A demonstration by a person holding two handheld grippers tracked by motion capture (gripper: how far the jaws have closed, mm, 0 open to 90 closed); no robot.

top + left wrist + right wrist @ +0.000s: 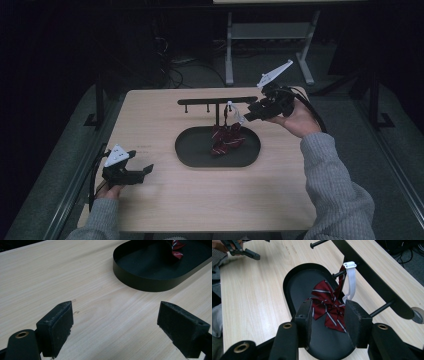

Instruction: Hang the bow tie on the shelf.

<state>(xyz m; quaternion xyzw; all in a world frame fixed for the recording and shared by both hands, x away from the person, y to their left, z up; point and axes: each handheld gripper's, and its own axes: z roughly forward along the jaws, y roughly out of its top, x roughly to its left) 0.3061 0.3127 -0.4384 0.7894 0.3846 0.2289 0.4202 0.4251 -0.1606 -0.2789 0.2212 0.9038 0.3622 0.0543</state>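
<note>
Hanging a bow tie on a rack, by the look of it, and close to done. At centre frame in the high view, dark red striped bow tie (227, 138) dangling by its white strap (234, 112) from a peg of the black T-shaped stand (216, 101), lower folds resting in, or just above, the black oval tray (192, 155) (contact hard to tell). In the right gripper view, strap (350, 281) looped over a short peg at upper centre, bow tie (328, 307) below it, mid-frame.

Right gripper (248, 114), held at right of centre in the high view beside the strap: jaws part-spread, pads standing either side of the bow tie in its own view with daylight between pad and cloth, pinching nothing. Reads as the release step: strap hooked, grip let go.

Left gripper (148, 170), low at the left of the high view, resting near the table (150, 110): jaws spread wide over bare wood in its own view, tray (140, 281) at upper right, nothing between the pads. Idle, apparently.

Next move, probably: backing the right gripper straight out, away from the stand, jaws kept apart so neither pad snags cloth or strap (a tug could slip the loop off the peg). Then a check that the tie hangs freely.
</note>
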